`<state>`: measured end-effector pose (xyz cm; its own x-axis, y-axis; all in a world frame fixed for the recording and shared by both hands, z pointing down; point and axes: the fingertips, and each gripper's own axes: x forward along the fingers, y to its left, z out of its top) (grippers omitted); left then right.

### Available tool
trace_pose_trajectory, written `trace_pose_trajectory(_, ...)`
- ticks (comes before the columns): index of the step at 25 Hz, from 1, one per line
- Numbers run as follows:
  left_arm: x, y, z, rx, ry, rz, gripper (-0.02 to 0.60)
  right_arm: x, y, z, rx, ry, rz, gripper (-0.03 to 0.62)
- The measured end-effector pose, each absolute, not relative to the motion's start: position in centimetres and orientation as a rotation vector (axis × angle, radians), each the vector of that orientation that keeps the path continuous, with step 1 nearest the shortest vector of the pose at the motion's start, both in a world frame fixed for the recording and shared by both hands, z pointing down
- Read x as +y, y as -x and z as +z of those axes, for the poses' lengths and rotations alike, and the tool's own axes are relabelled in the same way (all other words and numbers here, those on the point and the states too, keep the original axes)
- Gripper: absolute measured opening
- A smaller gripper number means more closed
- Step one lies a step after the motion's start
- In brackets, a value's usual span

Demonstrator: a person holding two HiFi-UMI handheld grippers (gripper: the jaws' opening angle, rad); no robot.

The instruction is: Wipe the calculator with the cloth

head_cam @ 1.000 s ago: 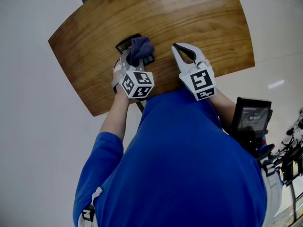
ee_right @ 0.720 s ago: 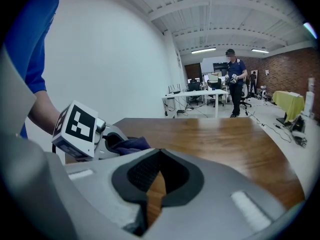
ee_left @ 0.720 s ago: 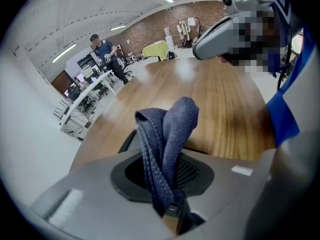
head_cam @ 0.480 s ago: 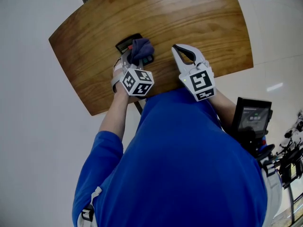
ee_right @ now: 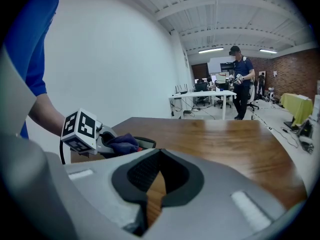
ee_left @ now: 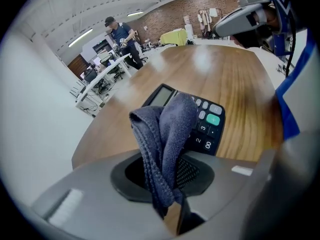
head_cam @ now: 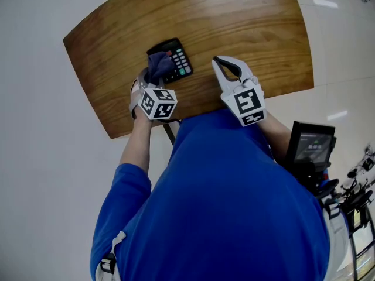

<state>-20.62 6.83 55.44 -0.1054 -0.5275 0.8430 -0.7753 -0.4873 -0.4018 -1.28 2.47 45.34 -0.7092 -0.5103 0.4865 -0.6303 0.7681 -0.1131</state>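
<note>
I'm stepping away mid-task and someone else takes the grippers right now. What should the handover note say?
Left gripper: shut on the dark blue cloth, which covers the left side of the calculator.
Right gripper: shut, empty, over the wooden table, right of the calculator.
Done: cloth is gripped and at the calculator.
Left: wipe across the exposed keys and display; how much is already wiped can't be told.

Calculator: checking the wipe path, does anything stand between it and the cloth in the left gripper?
Nothing visible does. The cloth, pinched in the left gripper, sits directly over the calculator on the wooden table.
</note>
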Motion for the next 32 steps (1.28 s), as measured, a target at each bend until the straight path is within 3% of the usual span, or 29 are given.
trace_pose_trajectory(8, 6.1, 19.5, 54.8, -1.451, -1.985, 1.615, 0.091, 2.1, 1.1, 45.4, -2.523, -0.885, 0.388, 0.002)
trace_pose_trajectory(20, 4.4, 10.9, 55.3, -1.255, -2.167, 1.602, 0.091, 2.1, 0.8, 45.7, -2.505, -0.9, 0.401, 0.001)
trace_pose_trajectory(32, 6.2, 16.0, 55.5, -1.344, -2.029, 1.603, 0.091, 2.4, 1.9, 45.2, -2.526, -0.857, 0.388, 0.002)
